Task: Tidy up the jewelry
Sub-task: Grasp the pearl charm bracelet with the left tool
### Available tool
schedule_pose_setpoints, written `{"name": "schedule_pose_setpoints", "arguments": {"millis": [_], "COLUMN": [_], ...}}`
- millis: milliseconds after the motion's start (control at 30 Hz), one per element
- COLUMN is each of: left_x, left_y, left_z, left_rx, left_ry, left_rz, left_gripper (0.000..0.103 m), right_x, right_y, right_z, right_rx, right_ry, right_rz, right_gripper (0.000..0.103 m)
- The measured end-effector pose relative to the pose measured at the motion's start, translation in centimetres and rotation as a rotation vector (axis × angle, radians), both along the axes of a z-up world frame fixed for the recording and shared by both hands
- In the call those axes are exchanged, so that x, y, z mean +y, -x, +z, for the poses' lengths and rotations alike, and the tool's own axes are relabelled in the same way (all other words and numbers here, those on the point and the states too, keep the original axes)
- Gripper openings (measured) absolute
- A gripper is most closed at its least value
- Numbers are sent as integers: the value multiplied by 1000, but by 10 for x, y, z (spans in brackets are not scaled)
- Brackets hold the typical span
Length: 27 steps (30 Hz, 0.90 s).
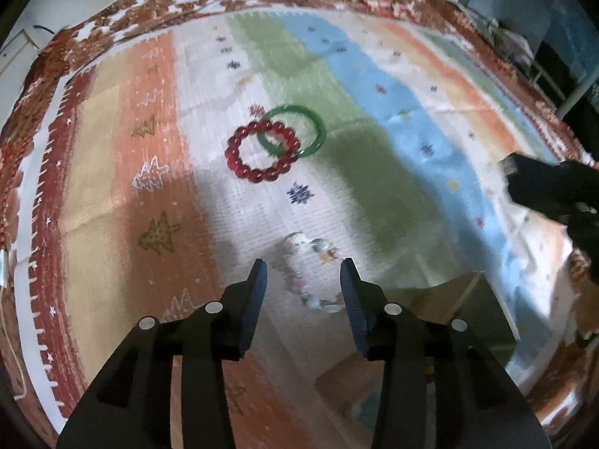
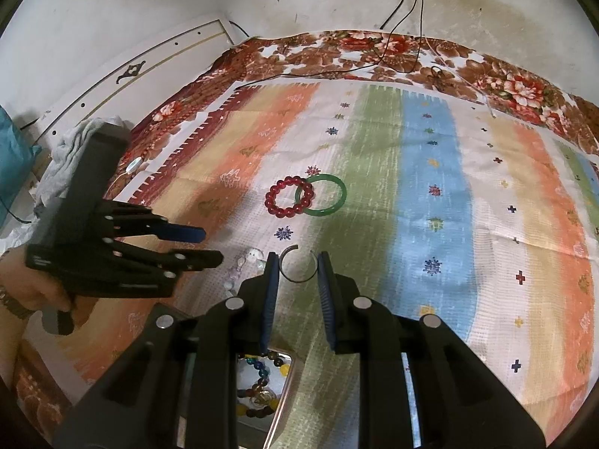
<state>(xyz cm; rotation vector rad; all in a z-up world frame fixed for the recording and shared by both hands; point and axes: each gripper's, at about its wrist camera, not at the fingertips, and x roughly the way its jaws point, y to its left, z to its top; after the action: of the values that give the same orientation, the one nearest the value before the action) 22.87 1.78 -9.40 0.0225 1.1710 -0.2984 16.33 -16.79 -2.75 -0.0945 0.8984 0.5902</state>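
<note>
A red bead bracelet overlaps a green bangle on the striped cloth; both also show in the right wrist view, red and green. My left gripper is open above a pale bead bracelet that lies between its fingers, blurred. My right gripper is open, with a thin dark open wire bangle lying between its fingertips. The left gripper also shows in the right wrist view, open. A box with several mixed bead bracelets sits below the right gripper.
The striped cloth lies over a floral sheet. Black cables hang down the back wall. A grey cloth pile lies at the left. The box edge shows beside the left gripper.
</note>
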Motion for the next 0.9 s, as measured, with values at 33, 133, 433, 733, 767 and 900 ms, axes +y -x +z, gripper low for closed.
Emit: {"name": "schedule_pose_setpoints", "arguments": {"millis": [33,133,433,733,767,900], "left_x": [0,3,-7,-18,-20,-21], "left_y": [-3,-12,-28,-34,-32,-29], "left_z": [-5,-21,-41,-50,-51,-50], "left_rx": [13,48,87,81,73,63], "left_ry": [-14,-67,-122,-152,-159,-175], "left_rz": [-7,-25,-112,-160,-174,-178], "left_gripper": [42,43,42,23,19,19], "right_x": [0,2,5,7,7,8], "right_y": [-2,-4,-13,-17,-17,-16], "right_z": [-1,-3,-9,-16,-17,-17], "right_rx": [5,13,31,47,48,50], "right_ry": [-2,1,14,28,29,33], "right_rz": [1,6,16,15,16,21], "right_gripper": [22,22,22,22,22,22]}}
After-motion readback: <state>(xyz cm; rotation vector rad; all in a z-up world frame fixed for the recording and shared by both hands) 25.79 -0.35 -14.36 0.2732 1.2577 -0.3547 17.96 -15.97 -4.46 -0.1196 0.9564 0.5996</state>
